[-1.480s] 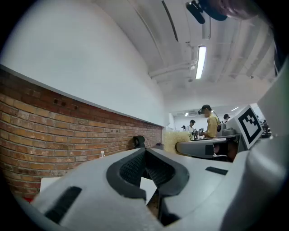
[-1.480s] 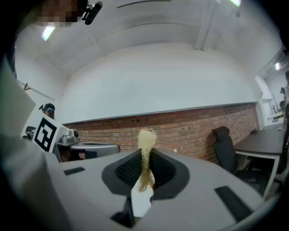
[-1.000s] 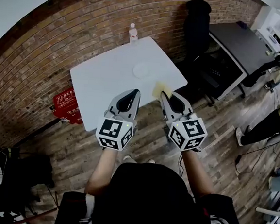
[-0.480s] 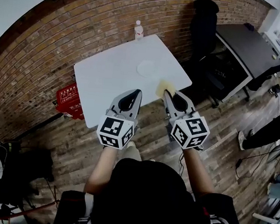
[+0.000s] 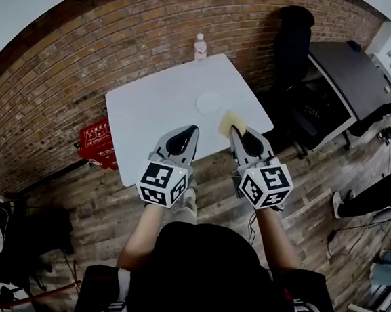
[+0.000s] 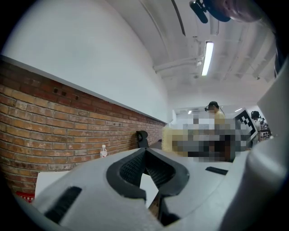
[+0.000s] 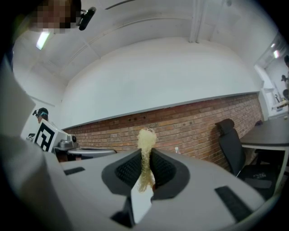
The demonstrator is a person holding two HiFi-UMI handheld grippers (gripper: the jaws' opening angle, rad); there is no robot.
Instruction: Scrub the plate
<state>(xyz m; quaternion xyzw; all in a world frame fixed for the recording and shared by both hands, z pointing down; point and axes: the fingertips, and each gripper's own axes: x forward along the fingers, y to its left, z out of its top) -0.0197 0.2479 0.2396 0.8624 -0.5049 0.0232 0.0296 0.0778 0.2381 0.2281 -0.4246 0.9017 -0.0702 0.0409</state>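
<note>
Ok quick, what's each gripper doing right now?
Left gripper: shut, holding nothing.
Right gripper: shut on the yellow sponge.

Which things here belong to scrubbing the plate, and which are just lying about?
For the job: plate on the white table; sponge in the right gripper.
Lying about: bottle, black chair, red box, grey desk.
</note>
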